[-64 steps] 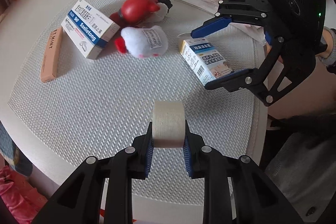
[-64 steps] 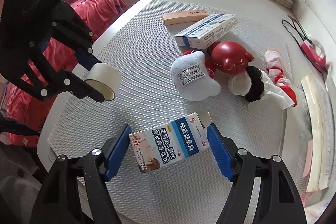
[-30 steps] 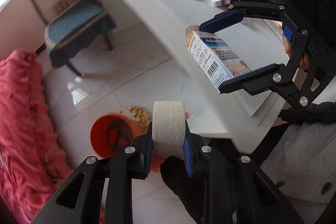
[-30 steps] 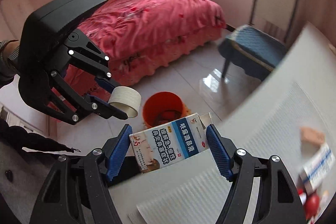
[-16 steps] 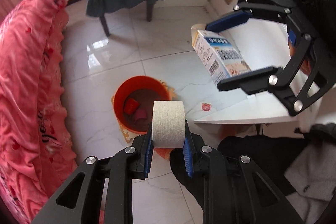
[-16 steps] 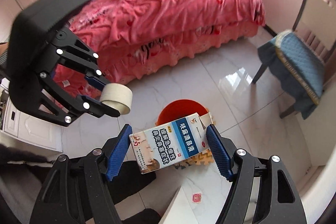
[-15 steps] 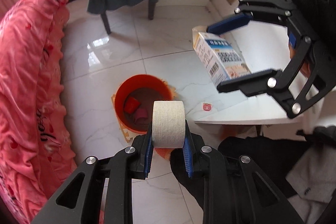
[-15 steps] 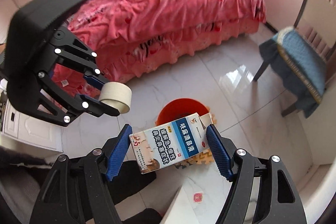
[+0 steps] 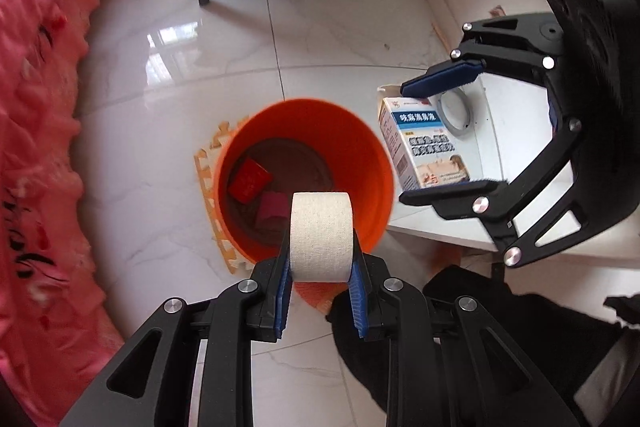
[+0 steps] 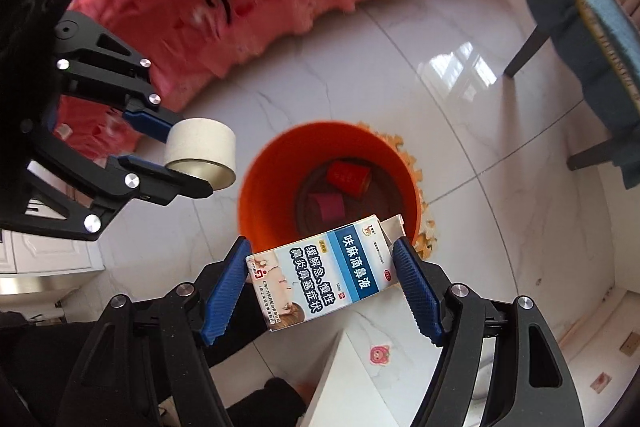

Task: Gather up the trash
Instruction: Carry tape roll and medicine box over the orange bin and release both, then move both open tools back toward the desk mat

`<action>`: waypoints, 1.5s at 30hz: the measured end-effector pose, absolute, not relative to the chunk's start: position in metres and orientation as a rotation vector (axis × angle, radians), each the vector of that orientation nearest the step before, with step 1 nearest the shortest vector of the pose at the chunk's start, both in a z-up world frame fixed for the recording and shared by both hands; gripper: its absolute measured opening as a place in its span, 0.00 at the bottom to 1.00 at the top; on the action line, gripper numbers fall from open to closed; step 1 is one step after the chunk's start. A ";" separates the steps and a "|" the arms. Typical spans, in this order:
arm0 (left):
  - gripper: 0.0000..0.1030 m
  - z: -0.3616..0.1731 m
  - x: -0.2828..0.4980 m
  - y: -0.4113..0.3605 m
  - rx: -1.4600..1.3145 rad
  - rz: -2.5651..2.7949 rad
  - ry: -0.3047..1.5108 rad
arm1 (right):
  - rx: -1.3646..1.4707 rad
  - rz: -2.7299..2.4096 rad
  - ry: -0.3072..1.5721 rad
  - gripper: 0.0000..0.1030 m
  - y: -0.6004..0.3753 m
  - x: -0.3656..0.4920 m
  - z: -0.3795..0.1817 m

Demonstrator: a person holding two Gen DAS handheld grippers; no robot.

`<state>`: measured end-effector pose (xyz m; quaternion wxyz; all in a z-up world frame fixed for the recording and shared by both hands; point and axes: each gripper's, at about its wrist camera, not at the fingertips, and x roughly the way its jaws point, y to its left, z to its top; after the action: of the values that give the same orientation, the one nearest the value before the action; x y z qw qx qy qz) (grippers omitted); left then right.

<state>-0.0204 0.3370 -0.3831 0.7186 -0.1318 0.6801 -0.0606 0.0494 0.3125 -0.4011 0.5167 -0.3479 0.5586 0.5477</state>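
Note:
My left gripper (image 9: 321, 259) is shut on a roll of beige tape (image 9: 321, 237), held over the near rim of an orange bin (image 9: 372, 163) on the floor. The same tape roll (image 10: 200, 151) shows left of the bin (image 10: 264, 183) in the right wrist view. My right gripper (image 10: 322, 267) is shut on a blue and white medicine box (image 10: 324, 273), pinched end to end, just above the bin's near edge. In the left wrist view the box (image 9: 420, 147) hangs beside the bin's right rim. Red and pink scraps (image 9: 250, 179) lie at the bin's bottom.
A pink bedspread (image 9: 36, 147) hangs at the left. A blue cushioned chair (image 10: 592, 39) stands on the white tiled floor beyond the bin. A white table corner (image 10: 348, 383) juts in below the box. A yellow foam mat (image 9: 208, 167) lies under the bin.
Both grippers have dropped toward the floor and closed in on the orange bin, which now looks much larger. The tape roll and the box stay gripped as before.

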 end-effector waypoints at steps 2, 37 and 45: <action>0.26 -0.398 -0.019 0.336 -0.300 -0.140 1.521 | -0.830 1.301 1.367 0.70 0.317 0.049 -0.425; 0.57 -0.254 -0.022 0.300 -0.031 -0.043 1.455 | -0.572 1.325 1.286 0.77 0.250 0.060 -0.254; 0.67 -0.163 -0.014 0.237 0.078 -0.061 1.361 | -0.389 1.272 1.188 0.77 0.163 0.066 -0.149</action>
<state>-0.0141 0.2374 -0.1625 0.7761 0.0360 0.6290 -0.0282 0.0655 0.1627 -0.1491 0.6282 -0.1696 0.5182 0.5551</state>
